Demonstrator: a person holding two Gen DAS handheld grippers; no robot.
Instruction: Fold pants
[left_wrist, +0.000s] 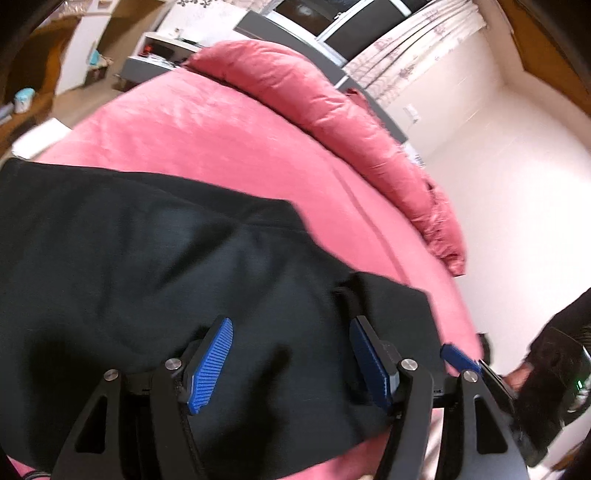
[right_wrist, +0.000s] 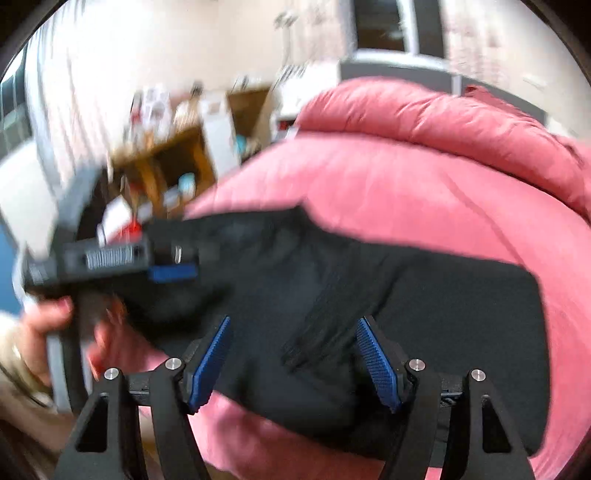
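Observation:
Black pants (left_wrist: 155, 266) lie spread on a pink bedspread (left_wrist: 207, 140), folded over in layers; they also show in the right wrist view (right_wrist: 424, 302). My left gripper (left_wrist: 291, 328) is open just above the pants, blue pads apart, nothing between them. It also shows blurred at the left of the right wrist view (right_wrist: 171, 273). My right gripper (right_wrist: 295, 332) is open above the pants' near edge, empty. One of its blue fingertips (left_wrist: 458, 358) shows at the right of the left wrist view.
A rolled pink duvet (left_wrist: 332, 110) lies along the bed's far side. A white wall (left_wrist: 517, 184) and curtains stand beyond. Wooden shelves with small items (right_wrist: 173, 170) stand left of the bed. The bed's near edge (right_wrist: 258, 443) is close below.

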